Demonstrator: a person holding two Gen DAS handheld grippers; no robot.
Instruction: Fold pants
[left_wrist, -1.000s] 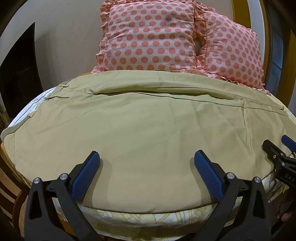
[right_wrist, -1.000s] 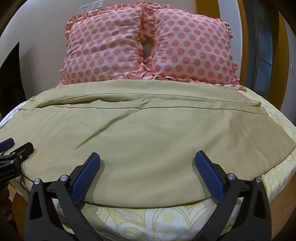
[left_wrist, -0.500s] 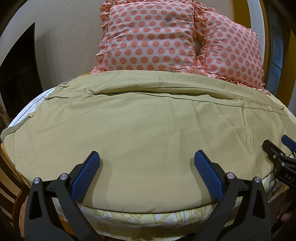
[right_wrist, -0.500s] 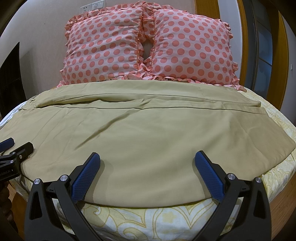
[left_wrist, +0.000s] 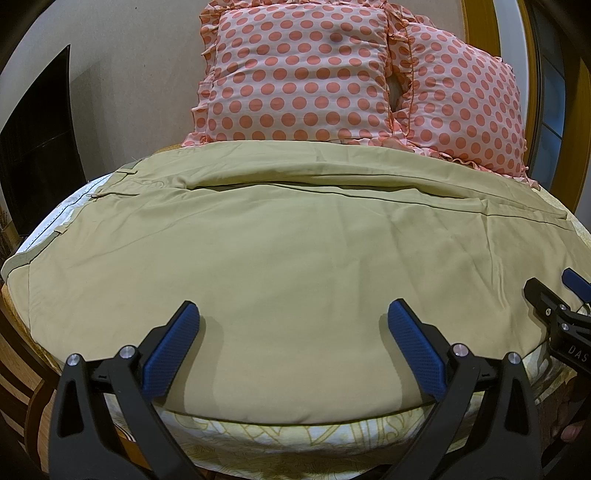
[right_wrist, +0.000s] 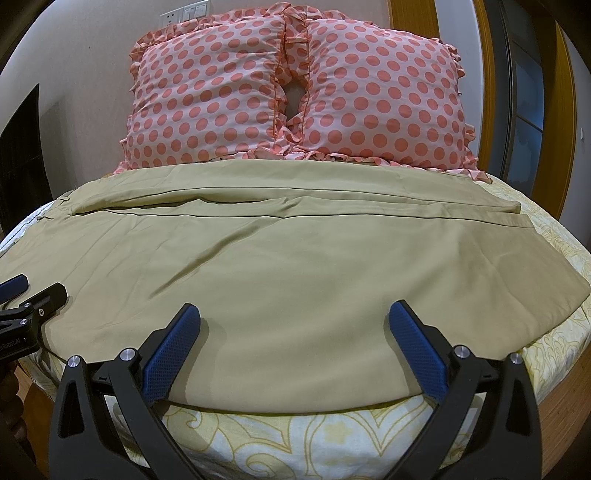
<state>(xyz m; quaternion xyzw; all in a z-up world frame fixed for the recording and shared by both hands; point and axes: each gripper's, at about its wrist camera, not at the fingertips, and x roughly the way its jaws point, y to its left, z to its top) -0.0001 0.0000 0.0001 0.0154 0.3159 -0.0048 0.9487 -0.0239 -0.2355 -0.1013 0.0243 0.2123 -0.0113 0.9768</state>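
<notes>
So the big pair of khaki-tan woven cotton pants (left_wrist: 295, 258) is spread flat across the bed with the pale yellow leaf-print sheet (right_wrist: 295, 435), waistband off to the left side, legs running out to the right, one leg lying beyond the other toward the two pink polka-dot ruffled pillows (right_wrist: 295, 99). The left gripper (left_wrist: 291, 343) with its blue textured pads is spread wide and holding nothing, just hovering over the near edge of the fabric, and the right gripper (right_wrist: 293, 343) is the same deal, jaws apart and empty, parked beside it over the near hem line. My guess is this stuff is light and totally floppy, thin enough to crease easily (there's already a diagonal wrinkle running through the near leg), and probably a bit slick on that sheet, so it'll drag rather than stay put. I'd pinch the near long edge where it meets the sheet, one claw toward the waist end and one toward the cuff end, and make sure both layers get caught before lifting it over toward the pillows.
</notes>
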